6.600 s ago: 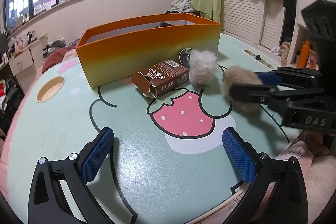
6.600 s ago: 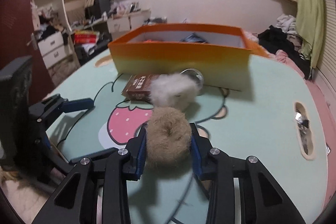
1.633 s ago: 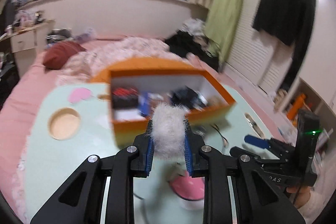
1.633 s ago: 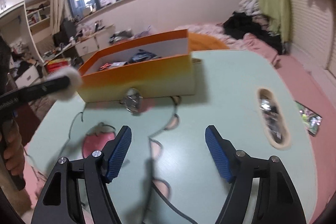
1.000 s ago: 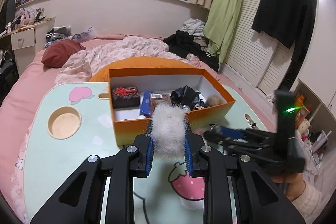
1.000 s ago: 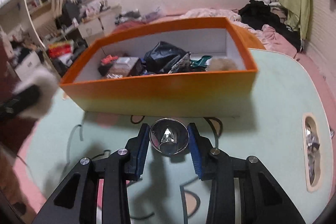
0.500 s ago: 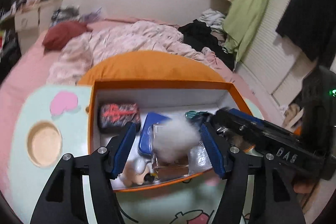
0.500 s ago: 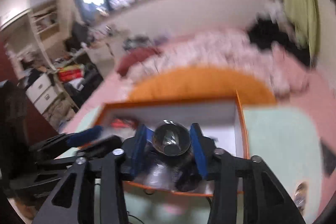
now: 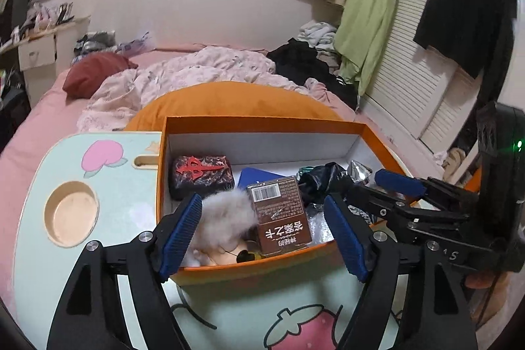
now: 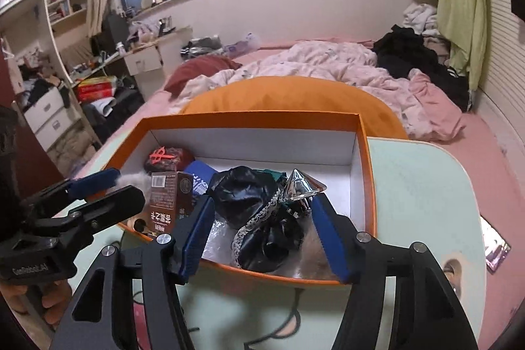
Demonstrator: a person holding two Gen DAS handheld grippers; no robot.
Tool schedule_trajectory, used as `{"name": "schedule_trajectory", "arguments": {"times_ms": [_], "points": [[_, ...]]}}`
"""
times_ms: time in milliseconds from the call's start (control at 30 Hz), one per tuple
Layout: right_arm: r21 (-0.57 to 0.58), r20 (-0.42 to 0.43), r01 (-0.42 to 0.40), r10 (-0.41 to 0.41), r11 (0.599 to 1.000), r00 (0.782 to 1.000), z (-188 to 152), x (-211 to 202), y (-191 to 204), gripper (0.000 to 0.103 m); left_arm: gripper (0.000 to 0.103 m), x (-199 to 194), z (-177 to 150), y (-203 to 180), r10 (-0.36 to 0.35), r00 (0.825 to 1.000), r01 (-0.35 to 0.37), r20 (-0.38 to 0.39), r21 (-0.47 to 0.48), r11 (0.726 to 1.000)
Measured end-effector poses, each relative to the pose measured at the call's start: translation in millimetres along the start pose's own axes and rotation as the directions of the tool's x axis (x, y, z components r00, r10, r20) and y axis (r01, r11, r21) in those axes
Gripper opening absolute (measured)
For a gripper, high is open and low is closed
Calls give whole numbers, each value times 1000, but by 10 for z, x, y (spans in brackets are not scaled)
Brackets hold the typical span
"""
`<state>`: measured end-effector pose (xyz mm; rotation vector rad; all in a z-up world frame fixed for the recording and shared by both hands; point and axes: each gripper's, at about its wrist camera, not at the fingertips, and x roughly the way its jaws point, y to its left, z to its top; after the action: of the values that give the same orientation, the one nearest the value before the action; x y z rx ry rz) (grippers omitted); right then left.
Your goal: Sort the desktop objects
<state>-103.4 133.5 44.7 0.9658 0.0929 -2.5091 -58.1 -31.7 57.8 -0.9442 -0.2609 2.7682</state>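
both of my jaws hang over the orange box (image 9: 262, 122) now, and both have just been opening. a second ago my left gripper (image 9: 262, 235) was clamped on the white pompom (image 9: 226, 212) out over the bench (image 9: 39, 195); now the blue pads stand wide apart and the pompom lies loose in the near left corner of the box, just beside the brown carton (image 9: 279, 215), touching neither pad as far as i can see. my right gripper (image 10: 262, 235) had the shiny metal cone (image 10: 300, 186) pinched a second ago; now it too is spread, and the cone rests tilted on the black crumpled bag (image 10: 246, 195) inside the box, free of the pads. so i judge two more desktop things sorted, both drops done, and what i can see of the bench in front of the box is bare. as for writing: the brown carton carries a barcode on its top and white chinese characters on its side, too small for me to read surely; the dark case (image 9: 200, 174) at the back left bears a red emblem, no words. the left tool's body reads something like "camrobot-ai" in the right wrist view.
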Motion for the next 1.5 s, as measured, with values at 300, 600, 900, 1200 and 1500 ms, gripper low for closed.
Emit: {"name": "schedule_trajectory", "arguments": {"times_ms": [300, 600, 900, 1200, 1500], "points": [[37, 191, 21, -27, 999, 981, -153, -625, 52, 89, 85, -558, -116, -205, -8, 999, 6, 34, 42, 999], [-1, -75, 199, -199, 980, 977, -925, -401, 178, 94, 86, -167, -812, -189, 124, 969, -122, -212, 23, 992], [21, -126, 262, -257, 965, 958, -1096, -238, -33, 103, 103, -205, -905, -317, 253, 948, -242, -192, 81, 967], [18, -110, 256, -253, 966, 961, -1151, -283, -13, 103, 103, -120, -910, -312, 260, 947, -252, -189, 69, 965], [17, -110, 256, -252, 967, 961, -1116, -311, -12, 103, 103, -106, -875, -284, 261, 946, -253, -191, 69, 965]]}}
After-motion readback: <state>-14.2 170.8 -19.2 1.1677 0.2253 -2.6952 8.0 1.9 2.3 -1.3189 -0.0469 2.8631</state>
